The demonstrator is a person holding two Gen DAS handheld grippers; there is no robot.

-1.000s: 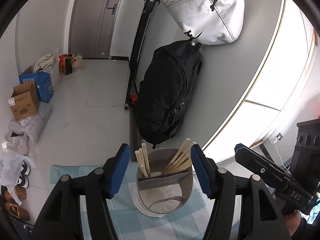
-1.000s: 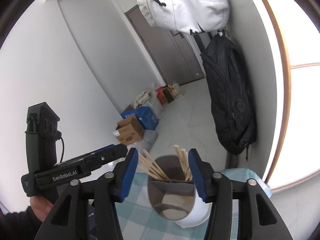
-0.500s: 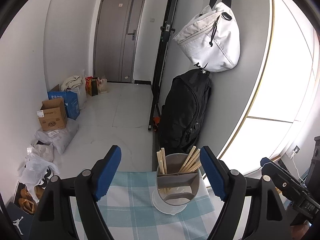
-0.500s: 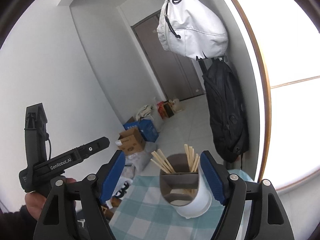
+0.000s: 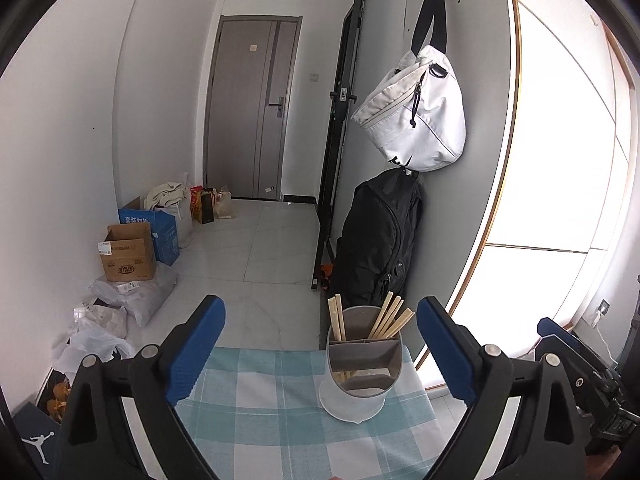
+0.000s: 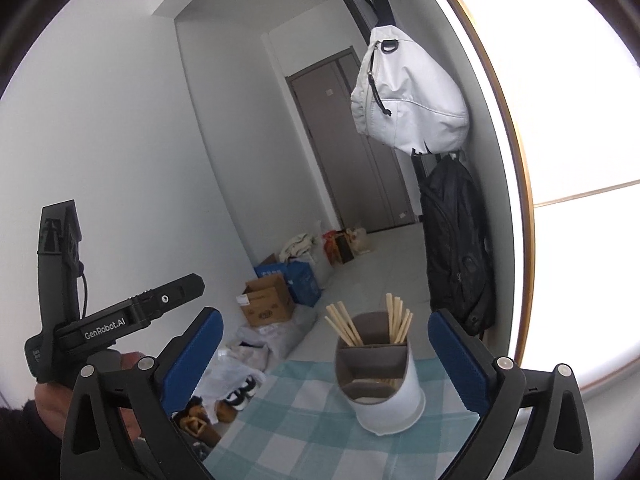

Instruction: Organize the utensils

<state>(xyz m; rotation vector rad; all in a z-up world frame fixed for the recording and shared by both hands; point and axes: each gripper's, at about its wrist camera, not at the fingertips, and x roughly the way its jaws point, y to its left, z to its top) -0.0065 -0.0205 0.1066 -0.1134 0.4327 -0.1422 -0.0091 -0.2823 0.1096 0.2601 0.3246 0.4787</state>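
A grey utensil holder (image 5: 362,356) with inner dividers stands on a white base at the far edge of a table with a teal checked cloth (image 5: 280,408). Wooden chopsticks (image 5: 390,320) stick up from two of its rear compartments. It also shows in the right wrist view (image 6: 378,372), with chopsticks (image 6: 396,324). My left gripper (image 5: 320,348) is open and empty, back from the holder and above the cloth. My right gripper (image 6: 324,356) is open and empty, likewise back from the holder. The left gripper's body (image 6: 120,320) shows at the left of the right wrist view.
A black backpack (image 5: 380,236) and a white bag (image 5: 416,120) hang on the wall behind the table. Cardboard boxes (image 5: 128,256), plastic bags and shoes lie on the floor at left. A bright window (image 5: 560,200) is at right. A grey door (image 5: 248,108) is at the far end.
Both grippers have pulled back and up from the holder and opened wider. The holder now looks smaller and farther away in both views.
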